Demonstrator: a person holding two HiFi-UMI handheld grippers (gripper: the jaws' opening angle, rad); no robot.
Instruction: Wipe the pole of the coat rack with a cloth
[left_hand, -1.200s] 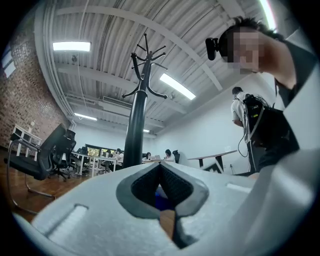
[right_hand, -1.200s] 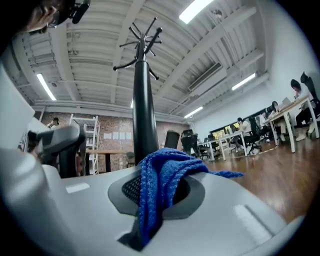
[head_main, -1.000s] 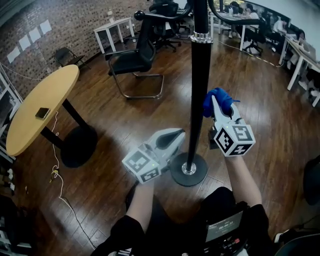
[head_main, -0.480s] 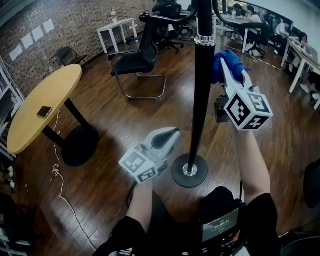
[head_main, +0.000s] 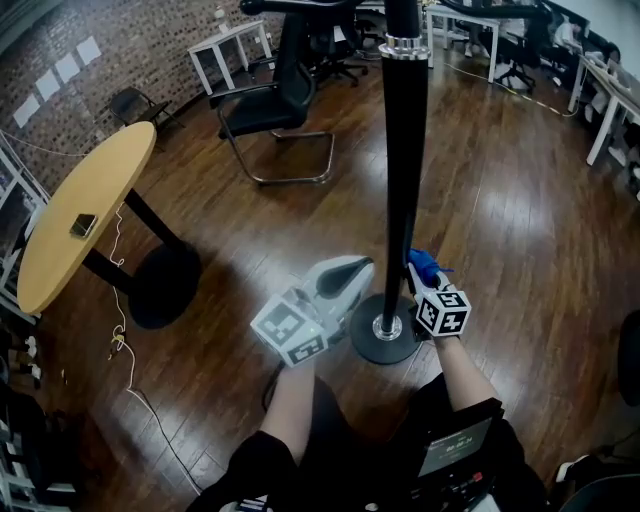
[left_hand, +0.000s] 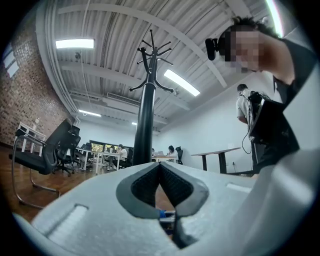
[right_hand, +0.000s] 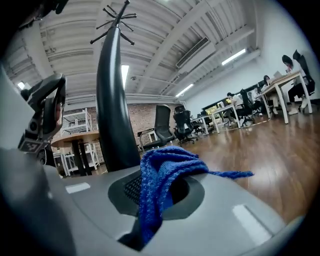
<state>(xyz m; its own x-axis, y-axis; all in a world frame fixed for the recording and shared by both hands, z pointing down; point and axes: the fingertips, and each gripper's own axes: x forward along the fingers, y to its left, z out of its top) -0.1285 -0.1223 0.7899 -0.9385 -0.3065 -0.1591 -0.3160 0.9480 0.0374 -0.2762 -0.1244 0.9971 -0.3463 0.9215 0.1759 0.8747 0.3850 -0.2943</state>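
Two hand-held grippers are pictured low beside the black pole (head_main: 403, 180) of the coat rack, just above its round base (head_main: 385, 342). The left gripper (head_main: 362, 270) is held just left of the pole, its jaws pressed together with nothing between them. The right gripper (head_main: 416, 268) is held just right of the pole, clamped on a bunched blue cloth (head_main: 424, 262). Whether the cloth is touching the pole cannot be confirmed.

With the rack not steadied by the empty gripper, it could be rocked by a hard sideways rub. The loosely gathered cloth could also be dragged from the jaws by friction.

Hooks (right_hand: 117, 17) at the rack's top are shown only in the gripper views, being cropped from the head view. The base, and how low the cloth is held, are shown only from the head.
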